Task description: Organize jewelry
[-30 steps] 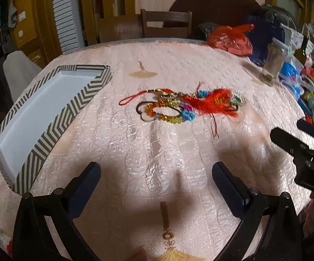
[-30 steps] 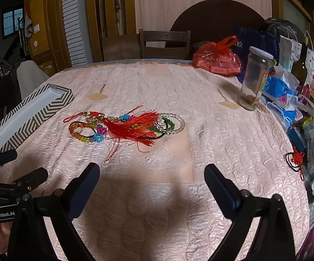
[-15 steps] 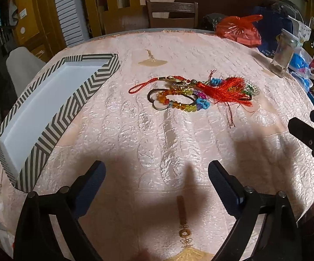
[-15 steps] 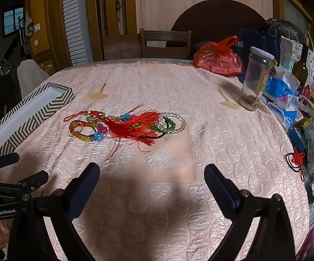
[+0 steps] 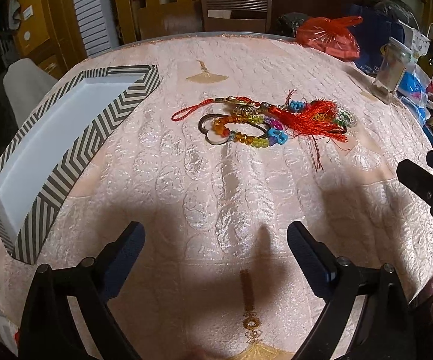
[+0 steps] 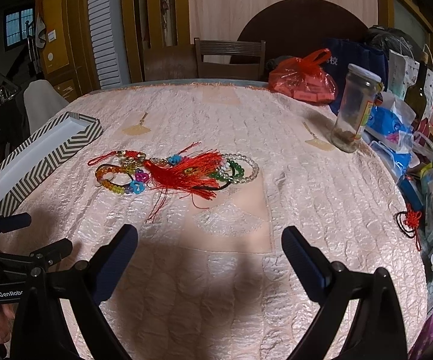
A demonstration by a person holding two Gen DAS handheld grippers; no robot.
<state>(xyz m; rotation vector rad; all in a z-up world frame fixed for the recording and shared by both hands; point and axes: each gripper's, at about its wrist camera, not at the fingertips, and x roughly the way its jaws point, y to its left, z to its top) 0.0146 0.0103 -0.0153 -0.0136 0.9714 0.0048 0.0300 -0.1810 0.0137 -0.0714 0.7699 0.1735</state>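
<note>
Nearest the cameras, both grippers hover over bare cloth at the near edge of the table (image 5: 246, 198). The left gripper (image 5: 216, 240) has its jaws spread wide with nothing between them, and the right gripper (image 6: 208, 243) likewise stands wide and empty.

Farther out, near the middle of the table, lies the jewelry pile (image 6: 174, 172), well apart from both grippers. It is a tangle: a multicoloured bead bracelet (image 5: 246, 138) at the left end, a red cord loop (image 5: 192, 109) trailing toward the tray, a red tassel (image 6: 189, 174) draped across the centre, and green and clear bead bracelets (image 6: 240, 168) at the right end. Left of the pile, near the table's edge, sits the chevron-striped tray (image 5: 75, 138), its white inside empty, so no piece looks sorted yet.

Beyond, along the right edge, stand a glass jar (image 6: 356, 111), a dark bottle (image 6: 417, 90) and a red plastic bag (image 6: 303, 81) among other clutter.

The main risk is the tangle itself. A pinch on one bracelet would likely drag the tassel threads and neighbouring strands along, scattering pieces or carrying several together into the tray. The quilted cloth could also bunch under low jaws, and the loose tassel threads may slip free of a grip.
</note>
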